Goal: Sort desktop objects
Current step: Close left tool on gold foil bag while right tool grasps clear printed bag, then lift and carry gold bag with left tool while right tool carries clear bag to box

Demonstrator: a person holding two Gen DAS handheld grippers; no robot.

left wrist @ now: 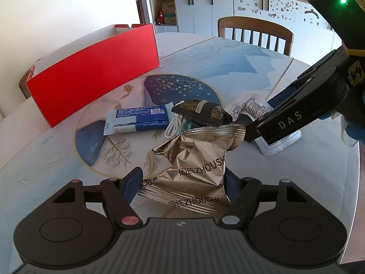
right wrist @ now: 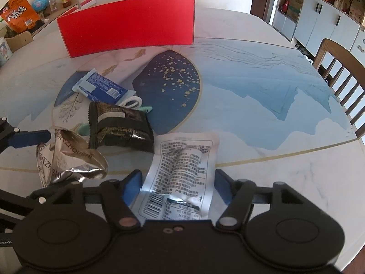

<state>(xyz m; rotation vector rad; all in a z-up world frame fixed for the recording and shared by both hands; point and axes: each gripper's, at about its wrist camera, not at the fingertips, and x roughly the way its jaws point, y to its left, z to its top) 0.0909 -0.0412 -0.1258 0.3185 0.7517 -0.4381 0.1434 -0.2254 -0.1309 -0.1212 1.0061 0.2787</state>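
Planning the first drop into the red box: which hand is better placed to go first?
Left, probably: the left gripper already straddles the silver packet, and the red box sits on its side.

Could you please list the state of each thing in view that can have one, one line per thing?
Red box: open-topped, upright on the table.
Silver packet: crumpled, between the left tongs, pads touching it.
White printed packet: flat on the table, between the right tongs.
Black packet: sealed, lying free.
Blue-and-white packet: sealed, lying free.
White cable: coiled, partly covered.
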